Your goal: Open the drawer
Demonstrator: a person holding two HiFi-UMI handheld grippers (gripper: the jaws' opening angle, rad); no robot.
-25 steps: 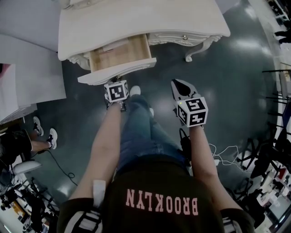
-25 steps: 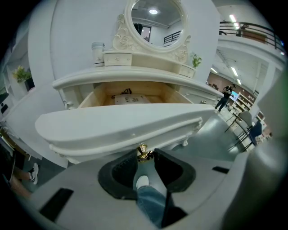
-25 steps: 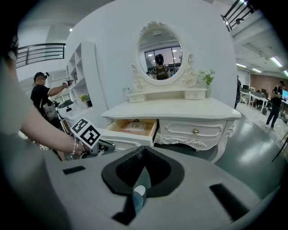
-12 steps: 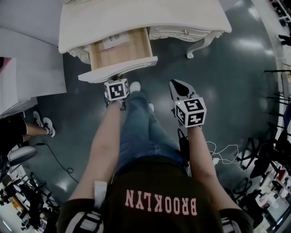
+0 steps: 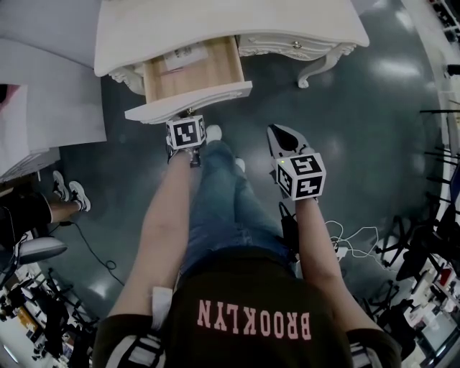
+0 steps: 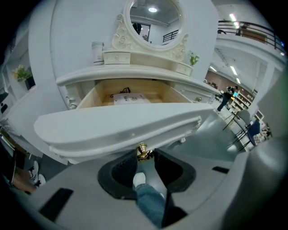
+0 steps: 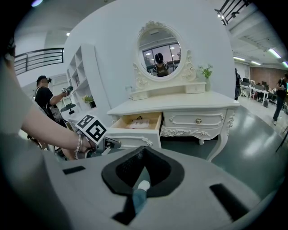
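The white dressing table (image 5: 287, 21) has its left drawer (image 5: 188, 72) pulled out, and the pale wood inside shows. My left gripper (image 5: 188, 117) sits under the drawer front (image 6: 121, 128). Its jaws are shut on the small brass knob (image 6: 143, 152), one tip on each side. In the right gripper view the left gripper (image 7: 112, 143) reaches up to the drawer front (image 7: 135, 134). My right gripper (image 5: 279, 133) hangs over the floor to the right of the drawer, apart from the table. Its tips (image 7: 143, 150) meet with nothing between them.
A paper packet (image 5: 183, 54) lies in the drawer. The right drawer (image 7: 198, 120) is closed. A carved table leg (image 5: 316, 68) stands on the right. Another person (image 5: 29, 215) is at the left, cables (image 5: 352, 241) lie on the floor at the right, and my own legs (image 5: 215, 194) are below.
The drawer shows a little more of its inside than before, with the left gripper still on the knob. The right gripper has drifted slightly.
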